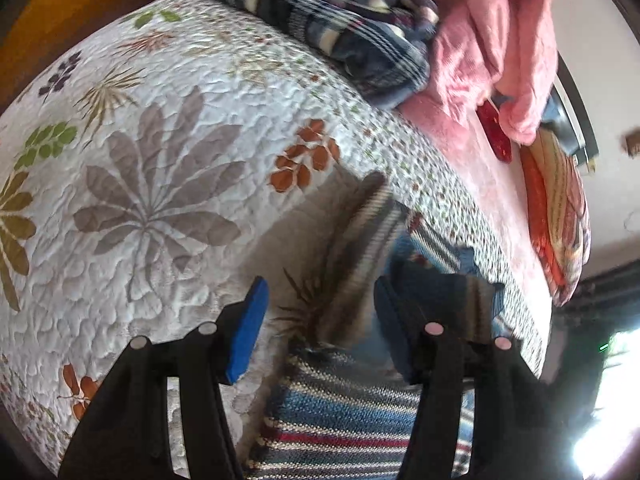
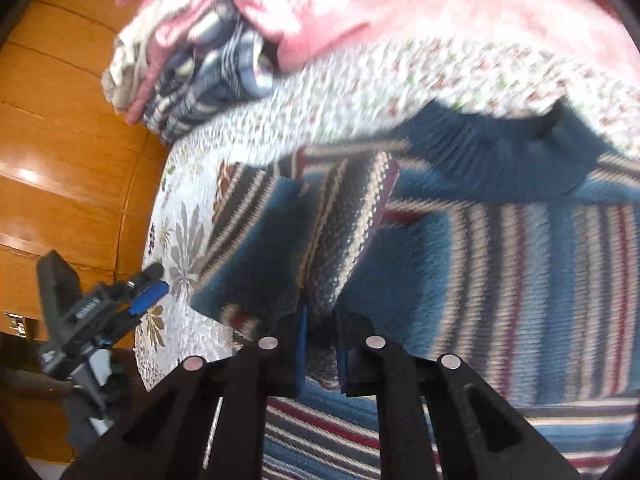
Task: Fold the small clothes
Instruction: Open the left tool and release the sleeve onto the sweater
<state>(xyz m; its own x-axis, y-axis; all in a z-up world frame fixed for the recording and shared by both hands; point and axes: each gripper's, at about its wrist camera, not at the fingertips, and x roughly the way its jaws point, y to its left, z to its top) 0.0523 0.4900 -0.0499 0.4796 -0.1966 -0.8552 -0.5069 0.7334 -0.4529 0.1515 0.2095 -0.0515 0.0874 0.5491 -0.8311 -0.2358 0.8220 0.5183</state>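
Note:
A striped knit garment (image 2: 500,280) in blue, grey, red and cream lies spread on the quilted bedspread (image 2: 360,92). My right gripper (image 2: 322,344) is shut on a raised fold of the garment, and the pinched cloth stands up between its fingers. My left gripper (image 1: 320,320) is open, blue pads (image 1: 248,328) wide apart, with nothing gripped. It hovers over the garment's (image 1: 340,420) left edge, and a blurred lifted part of the garment shows beyond its fingers. From the right wrist, the left gripper (image 2: 120,304) appears at the bed's left edge, clear of the garment.
A pile of clothes sits at the far end of the bed: blue plaid cloth (image 1: 340,28) and pink fabric (image 1: 500,40). A red patterned cushion (image 1: 560,208) lies at the right. Wooden panelling (image 2: 60,140) runs beside the bed. The leaf-print bedspread (image 1: 160,200) stretches away to the left.

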